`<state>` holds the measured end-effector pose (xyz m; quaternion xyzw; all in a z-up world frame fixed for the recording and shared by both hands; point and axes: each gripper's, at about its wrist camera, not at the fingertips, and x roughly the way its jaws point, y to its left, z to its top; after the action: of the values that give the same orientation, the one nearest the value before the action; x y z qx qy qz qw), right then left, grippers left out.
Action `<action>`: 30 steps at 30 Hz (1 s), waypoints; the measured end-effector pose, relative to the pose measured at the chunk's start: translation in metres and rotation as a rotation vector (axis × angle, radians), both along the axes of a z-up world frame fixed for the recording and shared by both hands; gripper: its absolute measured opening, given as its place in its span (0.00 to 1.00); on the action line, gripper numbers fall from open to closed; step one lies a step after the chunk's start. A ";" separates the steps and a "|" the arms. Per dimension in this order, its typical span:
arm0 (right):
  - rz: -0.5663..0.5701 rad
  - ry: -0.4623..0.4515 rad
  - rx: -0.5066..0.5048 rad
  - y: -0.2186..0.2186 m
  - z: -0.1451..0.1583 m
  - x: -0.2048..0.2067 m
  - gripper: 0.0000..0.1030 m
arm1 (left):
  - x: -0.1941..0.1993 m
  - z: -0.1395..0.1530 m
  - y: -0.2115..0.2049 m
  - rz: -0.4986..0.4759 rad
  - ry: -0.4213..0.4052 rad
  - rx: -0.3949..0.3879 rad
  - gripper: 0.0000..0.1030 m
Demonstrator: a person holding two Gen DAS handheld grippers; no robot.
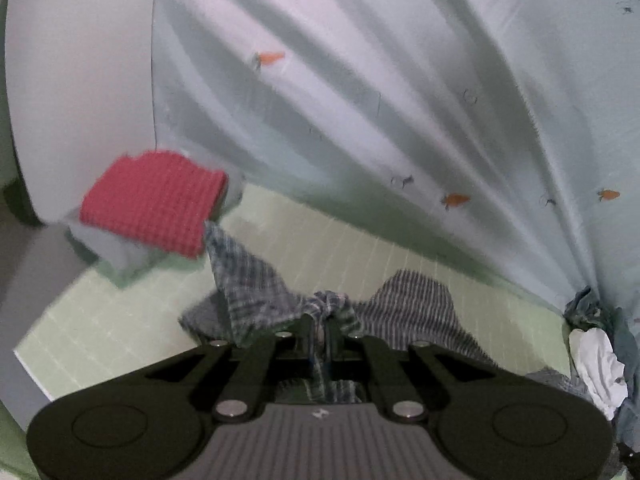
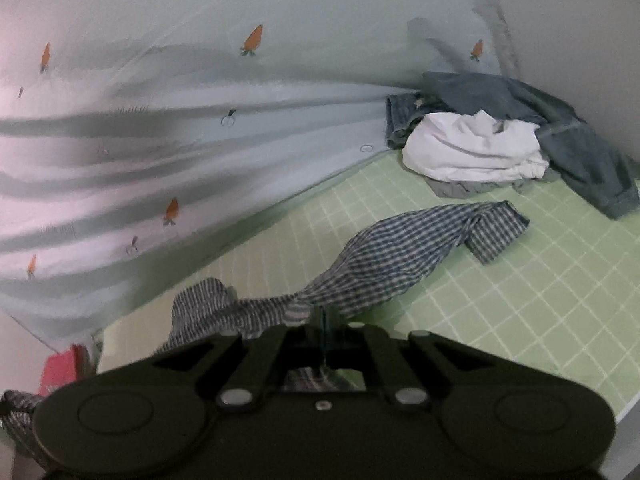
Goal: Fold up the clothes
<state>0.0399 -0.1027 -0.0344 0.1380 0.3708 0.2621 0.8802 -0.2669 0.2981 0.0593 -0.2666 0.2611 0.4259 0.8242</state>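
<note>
Checked woven garment (image 2: 384, 248), limp and twisted; left gripper (image 1: 320, 322) and right gripper (image 2: 322, 314) both clamped on its bunched edge, above green gridded mat (image 2: 520, 300).

Pale blue carrot-print curtain (image 1: 360, 100) in folds, plain white wall (image 1: 80, 80), light green gridded surface (image 2: 520, 280)

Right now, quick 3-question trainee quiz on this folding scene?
1. True or false: both tools grip the checked garment.
2. Which lies on top of the folded stack? A) red waffle cloth B) white garment C) jeans
3. What print is on the pale sheet?

Key: 1 true, left tool and right tool are both shut on it. 2 A, the red waffle cloth. 3 carrots.
</note>
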 end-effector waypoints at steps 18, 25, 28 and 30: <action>-0.013 -0.004 -0.311 0.043 -0.029 -0.003 0.66 | 0.000 -0.068 0.035 0.065 0.255 -0.080 0.47; 0.184 -0.099 -0.375 0.113 -0.035 0.001 1.00 | 0.038 -0.079 0.040 -0.037 0.280 -0.064 0.76; 0.275 -0.094 -0.380 0.146 -0.047 0.005 1.00 | 0.055 -0.091 0.047 -0.089 0.305 -0.075 0.80; 0.323 -0.085 -0.381 0.171 -0.056 0.011 1.00 | 0.069 -0.099 0.054 -0.127 0.329 -0.077 0.80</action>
<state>0.0509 0.0682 -0.0902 -0.1026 0.3937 0.3301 0.8518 -0.1977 0.3517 -0.0398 -0.2076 0.4251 0.4004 0.7848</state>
